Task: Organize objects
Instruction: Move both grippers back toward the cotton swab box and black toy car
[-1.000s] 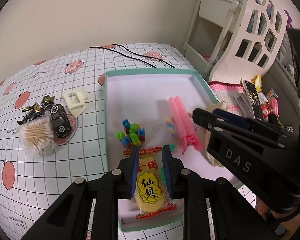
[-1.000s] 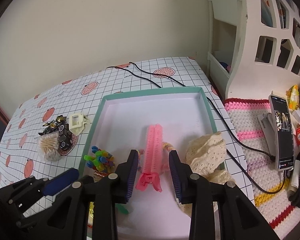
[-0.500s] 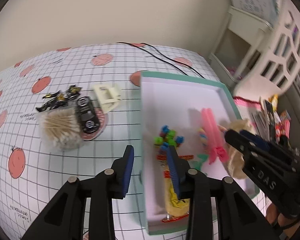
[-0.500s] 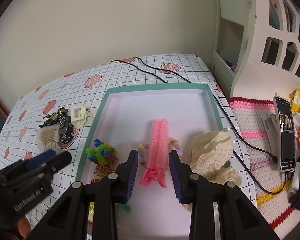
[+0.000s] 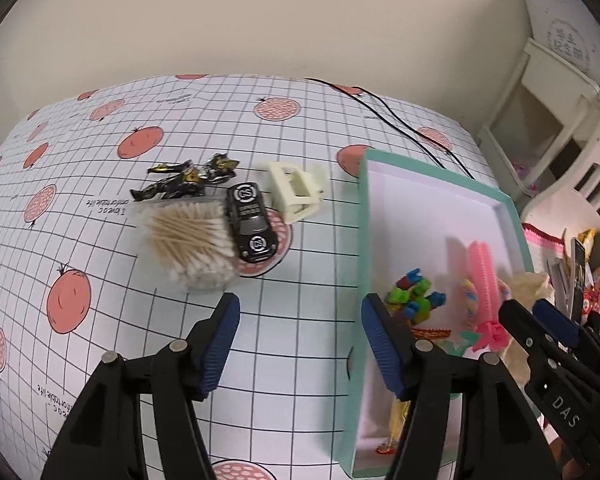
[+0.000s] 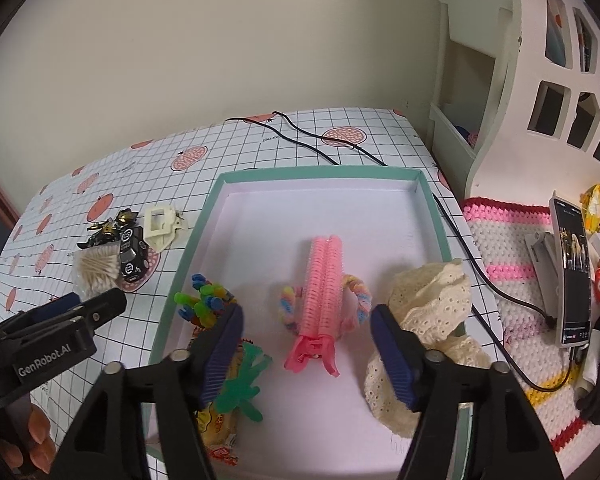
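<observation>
Teal-rimmed tray (image 6: 434, 216), white inside, sits at the right side of the tabletop (image 5: 300, 152), which wears a grid cloth with red fruit prints. Tray contents: pink roller clip (image 6: 322, 284) at centre, lying lengthwise; pastel hair tie (image 6: 288, 306) looped under it; cream lace cloth (image 6: 432, 308) against the right rim; coloured blocks (image 6: 204, 304) near the left rim; green star piece (image 6: 240, 384) and yellow snack packet (image 6: 216, 424) at the near left corner. Left of the tray, on the cloth: cotton swabs (image 5: 192, 240) in a clear tub, black toy car (image 5: 250, 222) touching it, black-gold figure (image 5: 184, 182) behind, cream clip (image 5: 296, 190) just beside the car. Black cable (image 6: 312, 144) runs along the far edge. Left gripper (image 5: 300, 338): jaws just opening, now fairly wide, nothing between them, straddling the tray's left rim over bare cloth. Right gripper (image 6: 306, 352): jaws just opening, wide apart, either side of the roller clip's near end, pads not touching it. Phone (image 6: 572, 272) stands on a crochet mat (image 6: 508, 248) beyond the tray's right rim.
</observation>
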Demonstrator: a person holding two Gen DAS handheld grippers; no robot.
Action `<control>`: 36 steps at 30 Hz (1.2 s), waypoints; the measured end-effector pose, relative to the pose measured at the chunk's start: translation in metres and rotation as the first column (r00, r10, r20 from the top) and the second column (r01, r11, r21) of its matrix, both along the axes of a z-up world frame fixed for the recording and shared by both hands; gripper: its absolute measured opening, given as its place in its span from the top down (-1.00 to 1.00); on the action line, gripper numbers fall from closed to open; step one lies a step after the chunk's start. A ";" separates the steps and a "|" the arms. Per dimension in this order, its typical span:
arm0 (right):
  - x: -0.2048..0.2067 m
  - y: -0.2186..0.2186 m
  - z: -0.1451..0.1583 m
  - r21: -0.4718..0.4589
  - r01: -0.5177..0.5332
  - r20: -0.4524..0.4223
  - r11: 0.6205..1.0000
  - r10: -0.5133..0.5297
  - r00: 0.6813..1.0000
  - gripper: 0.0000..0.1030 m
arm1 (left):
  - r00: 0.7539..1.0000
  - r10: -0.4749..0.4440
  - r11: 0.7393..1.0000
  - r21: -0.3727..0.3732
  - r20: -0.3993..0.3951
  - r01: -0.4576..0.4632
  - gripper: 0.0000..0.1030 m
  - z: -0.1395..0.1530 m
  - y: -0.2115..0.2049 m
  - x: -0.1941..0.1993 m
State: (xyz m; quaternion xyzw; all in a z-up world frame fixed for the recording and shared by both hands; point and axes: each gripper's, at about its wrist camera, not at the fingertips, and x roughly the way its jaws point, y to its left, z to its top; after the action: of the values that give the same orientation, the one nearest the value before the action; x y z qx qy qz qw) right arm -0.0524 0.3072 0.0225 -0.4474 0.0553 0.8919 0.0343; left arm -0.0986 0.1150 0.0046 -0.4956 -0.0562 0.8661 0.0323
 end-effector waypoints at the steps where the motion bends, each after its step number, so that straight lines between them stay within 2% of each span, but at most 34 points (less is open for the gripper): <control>1: 0.000 0.000 0.000 0.004 0.000 0.000 1.000 0.000 1.000 -0.51 | 1.000 0.005 1.000 -0.004 0.001 -0.005 -0.32 0.000 -0.001 0.000; 2: 0.000 0.000 -0.001 0.007 -0.001 0.000 1.000 0.001 1.000 -0.55 | 1.000 0.008 1.000 -0.008 0.002 -0.008 -0.44 -0.001 -0.002 -0.001; 3: 0.000 -0.001 -0.001 0.011 0.000 0.000 1.000 0.000 1.000 -0.59 | 1.000 0.011 1.000 -0.012 0.001 -0.011 -0.47 -0.001 -0.002 -0.001; 5: 0.000 -0.001 -0.001 0.015 0.000 -0.001 1.000 0.000 1.000 -0.63 | 1.000 0.013 1.000 -0.021 -0.005 -0.013 -0.47 -0.001 -0.003 -0.001; 7: 0.001 -0.001 -0.002 0.019 0.003 -0.002 1.000 -0.003 1.000 -0.76 | 1.000 0.011 0.999 -0.036 -0.010 -0.011 -0.49 -0.001 -0.002 -0.001; 10: 0.001 -0.001 -0.002 0.029 0.006 -0.005 1.000 -0.006 1.000 -0.95 | 1.000 0.011 0.998 -0.057 -0.019 -0.012 -0.76 -0.002 -0.001 0.000; 16: 0.000 -0.001 -0.003 0.035 0.006 0.000 0.999 -0.006 1.000 -0.97 | 0.999 0.023 0.998 -0.057 -0.027 -0.025 -0.76 -0.002 -0.004 -0.001; 19: 0.000 -0.002 -0.004 0.041 0.003 0.002 0.999 -0.003 1.000 -0.97 | 0.999 0.040 0.998 -0.053 -0.024 -0.041 -0.89 -0.004 -0.006 -0.001; 27: 0.001 0.001 -0.005 0.039 0.009 0.004 0.999 -0.009 1.000 -0.98 | 0.996 0.091 0.995 -0.035 -0.027 -0.091 -0.90 -0.004 -0.017 -0.002; 36: 0.001 0.000 -0.005 0.035 0.007 0.004 0.999 -0.007 1.000 -0.98 | 0.995 0.102 0.994 -0.034 -0.024 -0.103 -0.90 -0.003 -0.019 -0.003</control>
State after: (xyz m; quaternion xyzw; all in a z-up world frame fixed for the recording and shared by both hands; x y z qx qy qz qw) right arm -0.0513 0.3067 0.0178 -0.4483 0.0413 0.8917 0.0455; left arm -0.1012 0.0955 0.0018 -0.4829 -0.0659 0.8729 -0.0201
